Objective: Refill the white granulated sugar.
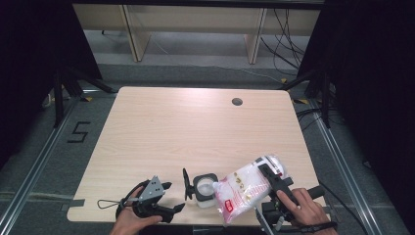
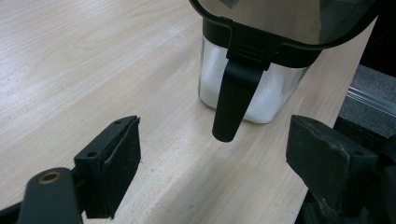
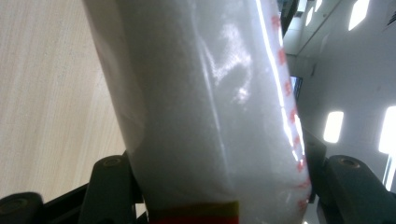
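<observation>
- Two hand-held grippers work at the near edge of a pale wooden table [image 1: 161, 127], each in one of the person's hands.
- At the near right, the right gripper [image 1: 266, 174] is clamped on a white plastic bag [image 1: 243, 192] with red print, full of white grains. Its jaws press both sides of the bag [image 3: 210, 116], which is tilted with its lower end toward the jar.
- At the near left, the left gripper [image 1: 169, 196] rests by the table edge with its jaws apart and nothing between them [image 2: 210, 172].
- Between the two, just beside the bag's low end, a small clear jar [image 1: 204, 192] stands upright, part filled with white grains [image 2: 261, 93]. Its black hinged lid [image 1: 186, 183] is flipped open.
- Judged from this, the step in hand is pouring from bag to jar. The next move calls for bringing the bag's mouth over the jar's opening and tipping it slowly.
- Farther off, a round cable hole [image 1: 237, 102] sits near the table's far edge.
</observation>
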